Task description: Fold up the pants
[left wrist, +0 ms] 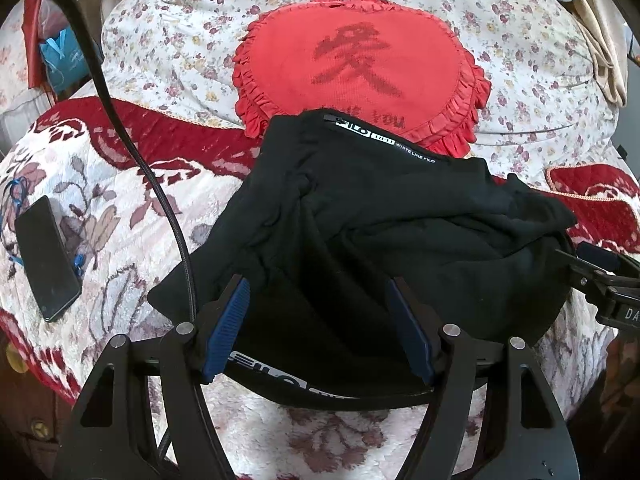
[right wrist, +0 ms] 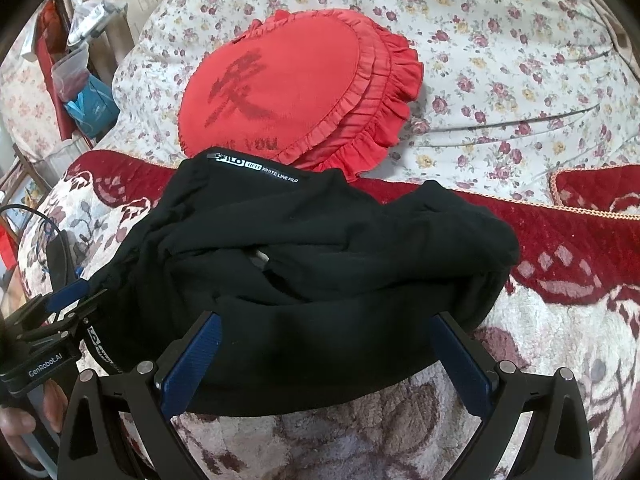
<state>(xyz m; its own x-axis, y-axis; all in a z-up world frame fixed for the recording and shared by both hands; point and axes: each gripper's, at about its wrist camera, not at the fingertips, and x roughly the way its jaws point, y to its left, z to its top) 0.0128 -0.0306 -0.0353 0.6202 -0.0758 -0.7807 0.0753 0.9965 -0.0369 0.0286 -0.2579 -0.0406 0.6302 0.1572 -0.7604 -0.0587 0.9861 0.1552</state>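
Note:
The black pants (left wrist: 380, 216) lie bunched in a rough fold on a red and cream floral blanket (left wrist: 120, 208); a white "WHITE LINE FILO" label shows at the far edge. They also show in the right wrist view (right wrist: 312, 256). My left gripper (left wrist: 318, 284) is open, its blue pads either side of the near left part of the pants. My right gripper (right wrist: 326, 320) is open, its blue pads straddling the near edge. The right gripper shows at the right edge of the left wrist view (left wrist: 600, 276), and the left gripper at the left of the right wrist view (right wrist: 64, 300).
A red heart-shaped ruffled cushion (left wrist: 360, 64) lies just behind the pants on a floral quilt (left wrist: 520, 40). A black phone (left wrist: 46, 258) lies on the blanket at left. A black cable (left wrist: 160, 196) runs across the left side. Bags (left wrist: 64, 60) stand at far left.

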